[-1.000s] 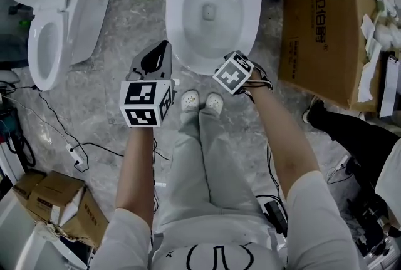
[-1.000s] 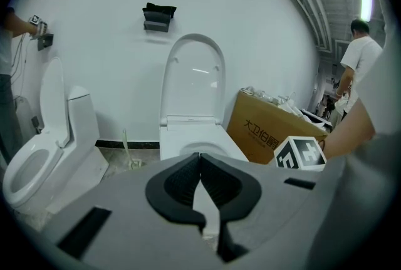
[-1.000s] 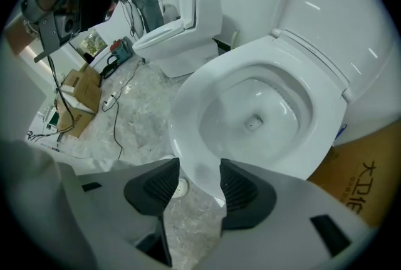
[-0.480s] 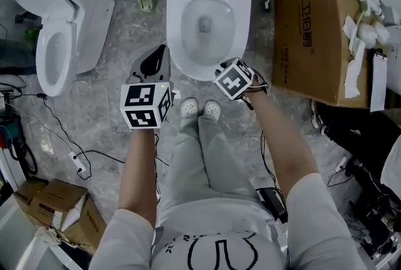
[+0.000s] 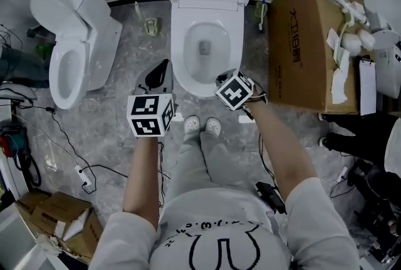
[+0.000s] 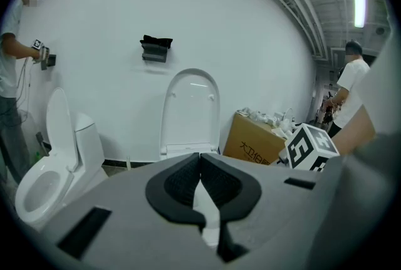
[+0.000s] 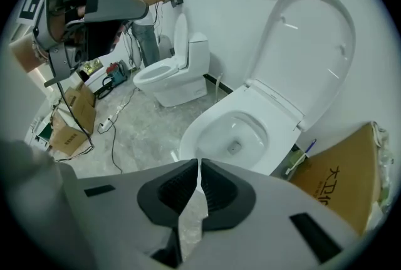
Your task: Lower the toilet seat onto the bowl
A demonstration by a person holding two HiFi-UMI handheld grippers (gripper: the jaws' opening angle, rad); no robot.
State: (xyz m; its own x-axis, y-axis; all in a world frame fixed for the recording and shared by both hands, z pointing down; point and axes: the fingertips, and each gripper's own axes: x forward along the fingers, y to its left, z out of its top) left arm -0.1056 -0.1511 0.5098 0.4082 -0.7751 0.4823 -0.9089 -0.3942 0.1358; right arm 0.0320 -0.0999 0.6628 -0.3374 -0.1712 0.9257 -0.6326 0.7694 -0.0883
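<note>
The white toilet [image 5: 207,43] stands at the top middle of the head view. Its seat [image 7: 207,128] lies flat on the bowl and the lid [image 7: 310,43] stands upright against the wall. My left gripper [image 5: 165,64] hovers left of the bowl's front rim with its jaws shut and nothing between them [image 6: 200,156]. My right gripper [image 5: 220,79] hangs over the front right of the rim and points steeply down. Its jaws [image 7: 198,163] have just been closing and now meet, holding nothing. Neither gripper touches the toilet.
A second toilet [image 5: 72,56] with raised seat stands at the left. A large cardboard box [image 5: 301,43] sits close on the right. Cables [image 5: 62,137] and small boxes [image 5: 50,212] lie at the lower left. Two other people [image 6: 351,74] stand by the walls.
Both grippers have lifted up and away from the front of the bowl. The head view has pulled back, so more of the upright lid and wall shows.
</note>
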